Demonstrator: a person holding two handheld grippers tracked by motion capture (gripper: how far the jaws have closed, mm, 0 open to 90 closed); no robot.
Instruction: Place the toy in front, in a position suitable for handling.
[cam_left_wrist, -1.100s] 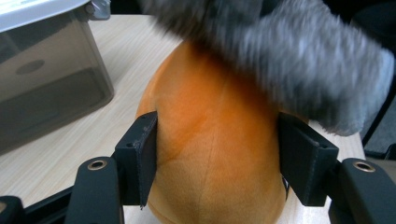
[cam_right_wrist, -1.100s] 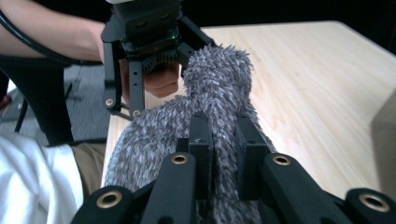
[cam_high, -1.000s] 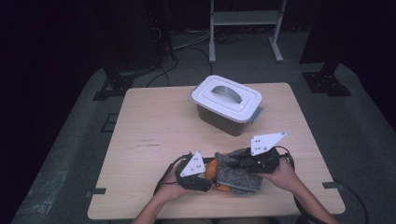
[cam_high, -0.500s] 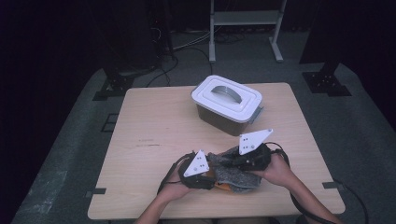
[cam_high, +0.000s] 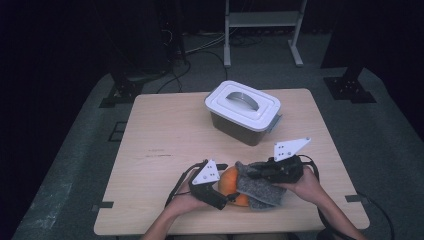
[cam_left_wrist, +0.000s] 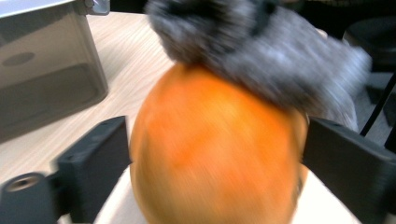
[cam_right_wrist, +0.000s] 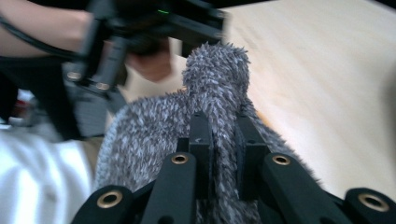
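Observation:
An orange round fruit (cam_high: 230, 181) lies at the table's near edge, half covered by a grey fuzzy cloth (cam_high: 257, 189). My left gripper (cam_high: 224, 185) reaches in from the left. Its jaws have just been opening and stand wide on either side of the fruit (cam_left_wrist: 215, 149), which fills the gap between them. The cloth (cam_left_wrist: 261, 56) is draped over the fruit's far side. My right gripper (cam_high: 250, 172) comes from the right and is shut on a fold of the cloth (cam_right_wrist: 149, 135), with the pile bunched between its jaws (cam_right_wrist: 223, 126).
A lidded grey storage box (cam_high: 242, 107) with a white handled lid stands at the back middle of the wooden table (cam_high: 165, 135); the box (cam_left_wrist: 42, 70) is close on the left in the left gripper view. Dark floor, cables and stand legs surround the table.
My right gripper swung left over the fruit, then back right with the cloth. More of the orange fruit shows now. The left hand stayed in place.

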